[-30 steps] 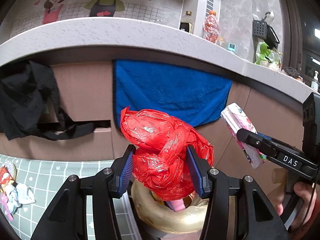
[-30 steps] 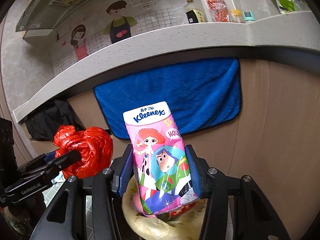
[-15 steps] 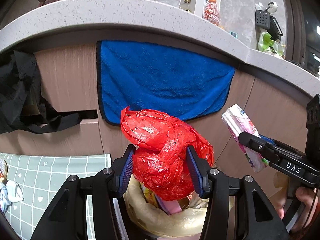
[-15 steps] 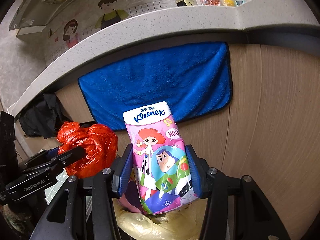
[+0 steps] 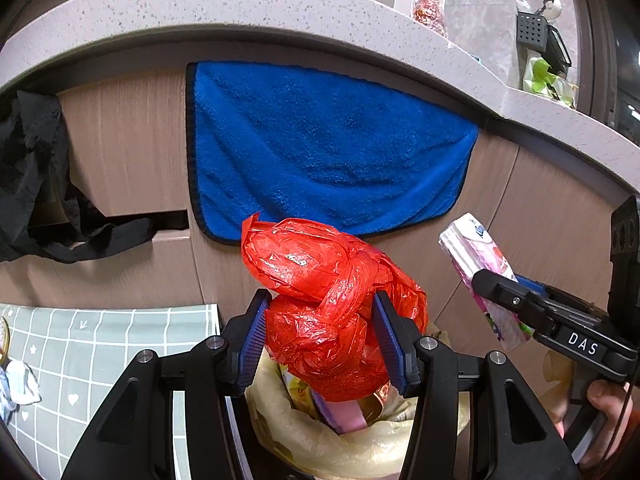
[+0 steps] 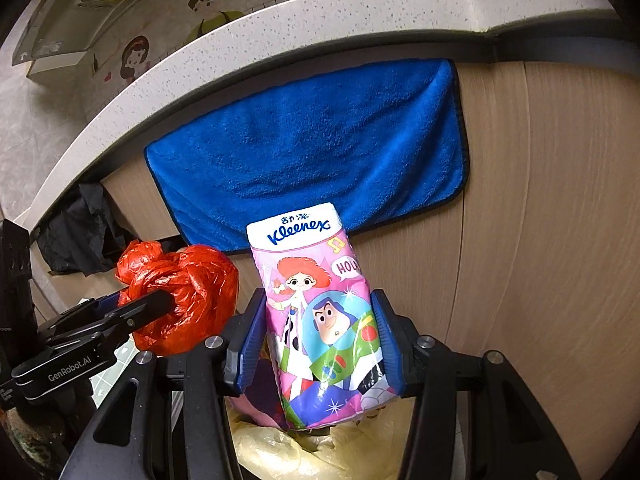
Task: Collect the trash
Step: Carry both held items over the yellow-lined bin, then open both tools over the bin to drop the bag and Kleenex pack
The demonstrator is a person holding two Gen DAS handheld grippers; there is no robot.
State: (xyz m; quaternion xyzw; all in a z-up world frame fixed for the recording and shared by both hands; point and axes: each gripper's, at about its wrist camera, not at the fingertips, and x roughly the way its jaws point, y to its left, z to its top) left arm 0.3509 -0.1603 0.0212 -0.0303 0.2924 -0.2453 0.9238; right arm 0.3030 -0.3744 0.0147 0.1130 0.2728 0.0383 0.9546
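Note:
My left gripper (image 5: 320,336) is shut on a knotted red plastic bag (image 5: 324,300), its blue pads pressing both sides. The bag hangs just over the open trash bin (image 5: 320,444), lined with a pale yellow bag and holding wrappers. My right gripper (image 6: 318,340) is shut on a pink Kleenex tissue pack (image 6: 320,312) with cartoon figures, held upright above the same bin (image 6: 296,452). In the left wrist view the tissue pack (image 5: 480,272) and the right gripper (image 5: 520,300) sit at the right, with a hand on the handle. In the right wrist view the red bag (image 6: 184,292) and left gripper (image 6: 132,308) appear at the left.
A blue towel (image 5: 320,152) hangs on the wooden cabinet front below a speckled counter edge (image 5: 240,4). A black cloth (image 5: 32,184) drapes from a drawer at the left. A green grid-patterned mat (image 5: 100,344) with a crumpled scrap (image 5: 16,384) lies at lower left. Bottles stand on the counter.
Both grippers have sunk toward the bin with their loads; the counter and towel have risen in both views and more of the bin shows. Neither grip has altered.

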